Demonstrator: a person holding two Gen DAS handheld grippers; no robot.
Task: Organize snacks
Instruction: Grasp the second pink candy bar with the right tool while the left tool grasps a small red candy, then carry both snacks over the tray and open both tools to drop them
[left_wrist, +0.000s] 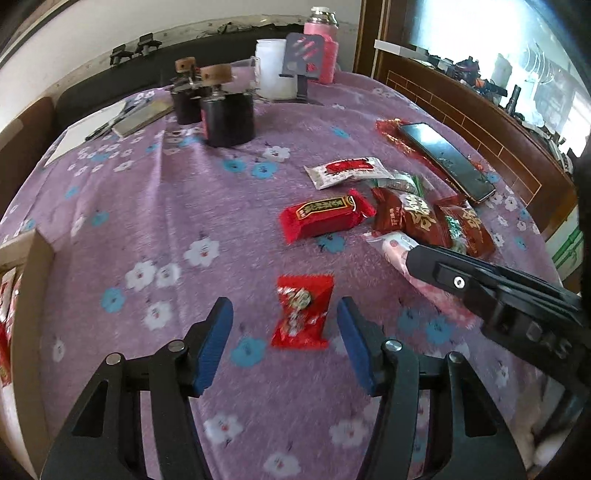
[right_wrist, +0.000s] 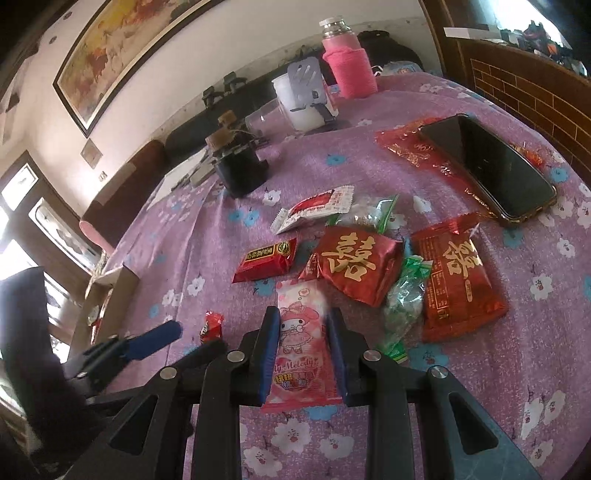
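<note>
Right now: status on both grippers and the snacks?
Left gripper open, straddling small red candy, no contact. Right gripper shut on pink packet. Remaining snacks loose on cloth; phone beside pile, not blocking.

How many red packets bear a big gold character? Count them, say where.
2. One gold-character packet lies mid-pile; the other packet right of it, near the phone. Others may hide beneath.
</note>
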